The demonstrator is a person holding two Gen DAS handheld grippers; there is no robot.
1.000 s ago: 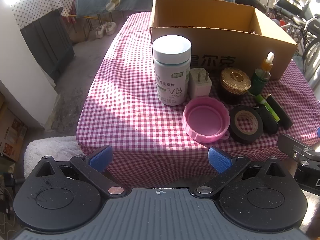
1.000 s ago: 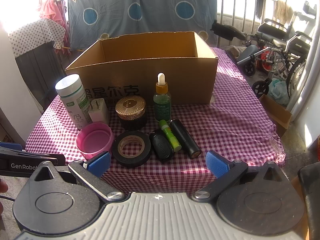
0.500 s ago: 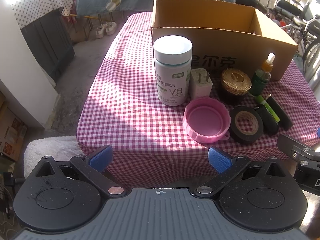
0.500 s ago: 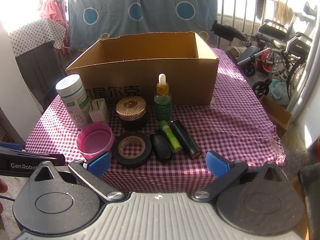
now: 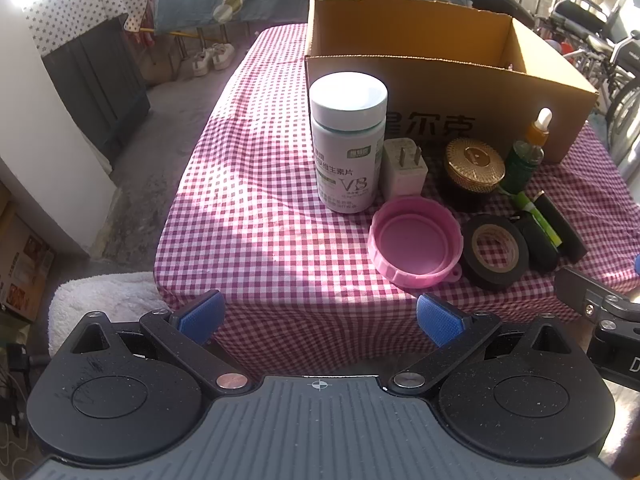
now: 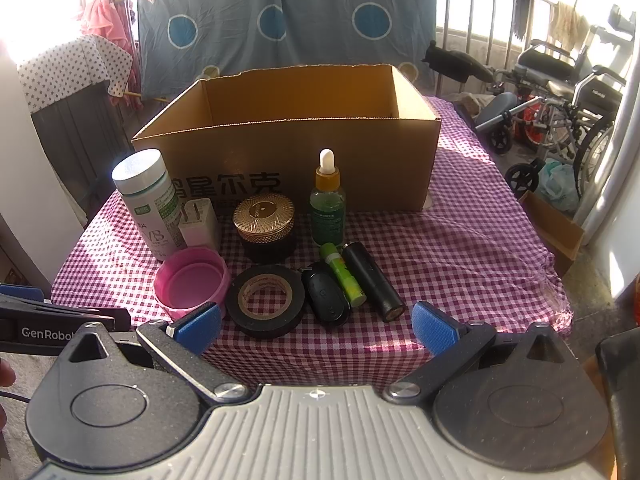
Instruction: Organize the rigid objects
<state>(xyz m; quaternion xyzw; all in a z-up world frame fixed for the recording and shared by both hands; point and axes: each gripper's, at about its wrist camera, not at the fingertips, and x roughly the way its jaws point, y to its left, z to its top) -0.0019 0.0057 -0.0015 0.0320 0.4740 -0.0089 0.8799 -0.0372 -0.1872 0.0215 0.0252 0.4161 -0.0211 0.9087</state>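
The rigid objects stand in a cluster on the near part of the checked tablecloth (image 6: 460, 248), in front of an open cardboard box (image 6: 304, 148). Far row, left to right: white supplement bottle (image 6: 146, 204), white plug adapter (image 6: 199, 224) touching it, gold-lidded black jar (image 6: 265, 222), green dropper bottle (image 6: 328, 200). Near row, left to right: pink lid (image 6: 192, 282) lying open side up, roll of black tape (image 6: 265, 301) just beside it, black oval fob (image 6: 325, 299), green tube (image 6: 343, 280), black cylinder (image 6: 373, 282); the last three lie side by side, touching or nearly so.

The left gripper (image 5: 320, 318) sits off the near edge of the table, blue pads spread wide, nothing between them; the supplement bottle (image 5: 348, 140) is directly ahead. The right gripper (image 6: 316, 322) sits at the near edge, pads likewise spread wide and empty, close to the tape roll and fob.

A wheelchair (image 6: 568, 92) stands far right; a patterned blue cloth (image 6: 280, 20) hangs behind the box.
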